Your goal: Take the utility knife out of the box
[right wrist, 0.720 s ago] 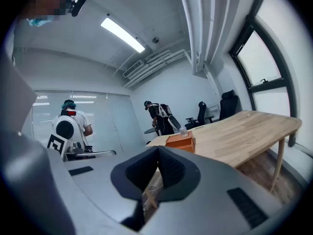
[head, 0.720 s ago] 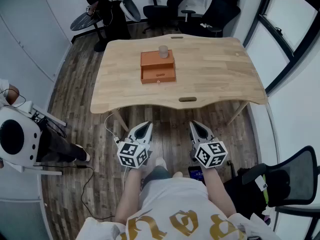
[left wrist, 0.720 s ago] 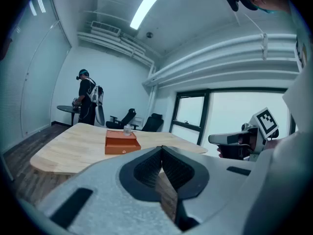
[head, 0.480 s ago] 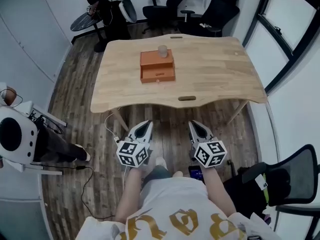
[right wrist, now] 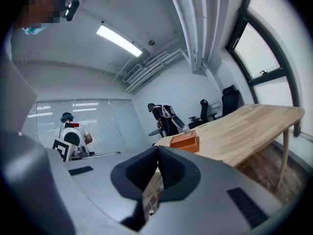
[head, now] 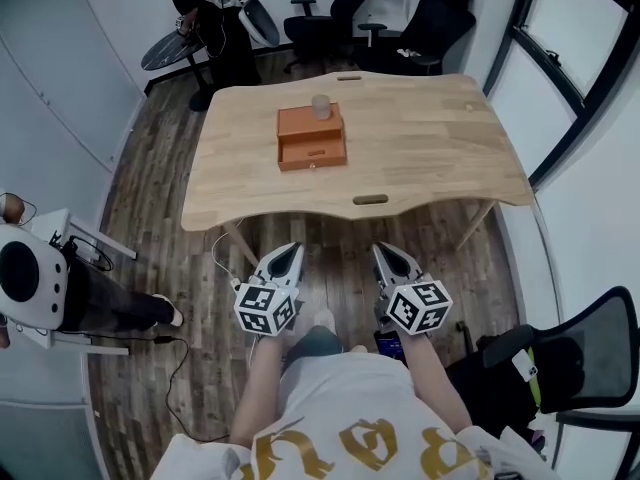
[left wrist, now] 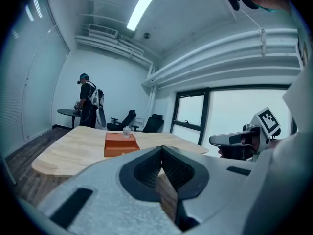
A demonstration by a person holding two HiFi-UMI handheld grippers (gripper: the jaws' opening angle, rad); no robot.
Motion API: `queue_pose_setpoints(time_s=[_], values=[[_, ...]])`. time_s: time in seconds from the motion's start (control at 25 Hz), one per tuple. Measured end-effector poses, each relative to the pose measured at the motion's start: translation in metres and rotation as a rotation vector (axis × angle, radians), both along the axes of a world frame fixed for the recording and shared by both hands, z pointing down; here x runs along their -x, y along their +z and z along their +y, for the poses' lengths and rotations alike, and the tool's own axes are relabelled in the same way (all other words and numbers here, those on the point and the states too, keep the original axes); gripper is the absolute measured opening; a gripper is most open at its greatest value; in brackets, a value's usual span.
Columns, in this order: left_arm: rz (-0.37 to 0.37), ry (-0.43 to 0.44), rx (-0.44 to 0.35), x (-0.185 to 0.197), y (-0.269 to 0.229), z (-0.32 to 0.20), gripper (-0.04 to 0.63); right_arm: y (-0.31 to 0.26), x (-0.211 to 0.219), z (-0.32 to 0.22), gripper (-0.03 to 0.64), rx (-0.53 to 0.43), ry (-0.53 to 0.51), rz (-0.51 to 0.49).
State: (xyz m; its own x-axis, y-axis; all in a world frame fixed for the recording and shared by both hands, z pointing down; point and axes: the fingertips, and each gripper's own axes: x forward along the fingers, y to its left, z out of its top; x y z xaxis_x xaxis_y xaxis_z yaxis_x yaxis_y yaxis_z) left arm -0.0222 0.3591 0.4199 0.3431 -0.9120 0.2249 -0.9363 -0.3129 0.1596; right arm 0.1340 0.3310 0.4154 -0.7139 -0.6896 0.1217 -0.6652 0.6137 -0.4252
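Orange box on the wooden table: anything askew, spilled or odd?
Nothing stands out. The orange box sits flat on the wooden table, with a small pale cylinder upright on top; nothing is spilled.

Place: an office meeting room.
Furniture: a large wooden table (head: 430,158) in the middle, with black swivel office chairs (head: 440,28) by the far wall.
Walls: tall, dark-framed windows (head: 578,38) on one side.
Ceiling: a strip light (left wrist: 146,4) and exposed pipes (right wrist: 195,23).
Floor: wood planks (head: 155,198).
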Motion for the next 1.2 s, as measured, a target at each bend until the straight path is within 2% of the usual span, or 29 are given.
queue_pose_setpoints(time_s=[0.24, 0.44, 0.68, 0.96, 1.2], values=[[0.003, 0.006, -0.005, 0.001, 0.006, -0.032, 0.009, 0.011, -0.011, -0.035, 0.011, 0.017, 0.033, -0.003], [0.023, 0.007, 0.008, 0.013, 0.022, -0.087, 0.009, 0.026, -0.005, -0.088, 0.011, 0.035, 0.056, 0.007], [0.024, 0.021, 0.013, 0.033, 0.025, -0.182, 0.009, 0.038, 0.015, -0.173, 0.011, 0.060, 0.086, 0.031], [0.018, 0.058, 0.060, 0.074, 0.031, -0.287, 0.009, 0.045, 0.059, -0.269, 0.011, 0.097, 0.098, 0.050], [0.024, 0.090, 0.080, 0.104, 0.042, -0.353, 0.009, 0.054, 0.087, -0.331, 0.011, 0.116, 0.122, 0.075]])
